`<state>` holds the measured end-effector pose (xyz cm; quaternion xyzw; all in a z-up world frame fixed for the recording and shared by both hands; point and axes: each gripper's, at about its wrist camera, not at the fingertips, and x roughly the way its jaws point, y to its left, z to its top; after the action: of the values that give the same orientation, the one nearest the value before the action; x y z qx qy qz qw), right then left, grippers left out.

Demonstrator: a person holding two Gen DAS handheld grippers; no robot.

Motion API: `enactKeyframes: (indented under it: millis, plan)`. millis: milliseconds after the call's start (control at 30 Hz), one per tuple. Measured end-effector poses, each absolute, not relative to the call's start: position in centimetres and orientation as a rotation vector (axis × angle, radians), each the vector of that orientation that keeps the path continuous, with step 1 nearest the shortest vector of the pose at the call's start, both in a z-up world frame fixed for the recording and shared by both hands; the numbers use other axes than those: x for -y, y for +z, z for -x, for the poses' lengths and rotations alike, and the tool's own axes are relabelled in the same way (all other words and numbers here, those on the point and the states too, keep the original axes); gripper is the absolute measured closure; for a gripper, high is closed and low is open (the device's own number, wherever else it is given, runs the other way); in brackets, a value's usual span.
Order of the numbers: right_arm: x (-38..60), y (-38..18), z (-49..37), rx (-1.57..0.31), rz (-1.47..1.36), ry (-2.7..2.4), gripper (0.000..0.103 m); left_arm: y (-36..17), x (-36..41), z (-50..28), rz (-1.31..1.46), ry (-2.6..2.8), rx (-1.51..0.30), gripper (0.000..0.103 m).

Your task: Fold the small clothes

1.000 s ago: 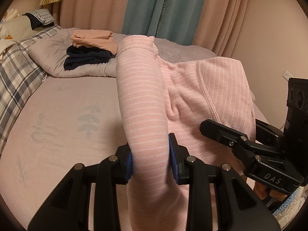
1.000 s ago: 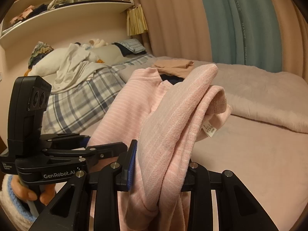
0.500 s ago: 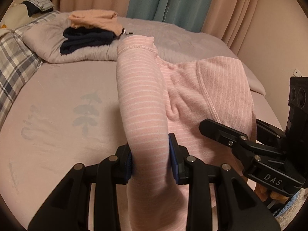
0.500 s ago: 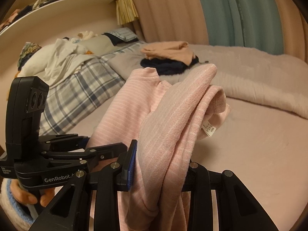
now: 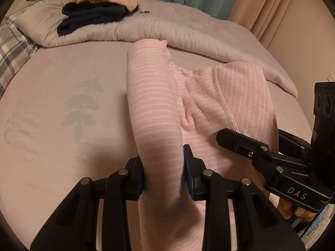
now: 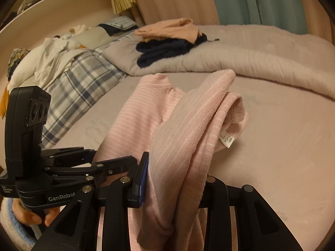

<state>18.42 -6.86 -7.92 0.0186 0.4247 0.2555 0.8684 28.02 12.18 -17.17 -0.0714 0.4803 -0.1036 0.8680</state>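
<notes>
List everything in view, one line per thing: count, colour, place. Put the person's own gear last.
pink striped garment: one, pink with pale stripes, held above the bed by both grippers.
white label: one, on the garment's right edge.
folded clothes: one pile, peach on navy, on the duvet.
duvet: one, greyish pink, far side of the bed.
bed sheet: one, pale pink with leaf print.
plaid cover: one, grey-blue, at left.
curtains: pink and teal, behind the bed.
left gripper: one, black, shut on the garment.
right gripper: one, black, shut on the garment.
</notes>
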Motion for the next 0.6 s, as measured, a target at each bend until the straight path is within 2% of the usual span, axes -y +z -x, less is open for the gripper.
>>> enactKeyframes:
  millis: [333, 600]
  plan:
    - [7.1, -11.3, -20.1, -0.978, -0.046, 0.519, 0.068, -20.9, -12.1, -29.6, 0.153, -0.194, -1.079, 0.071]
    - [8.1, -12.4, -20.7, -1.018, -0.08, 0.502, 0.068, -21.6, -12.6, -30.2, 0.153, -0.181, -1.09, 0.07]
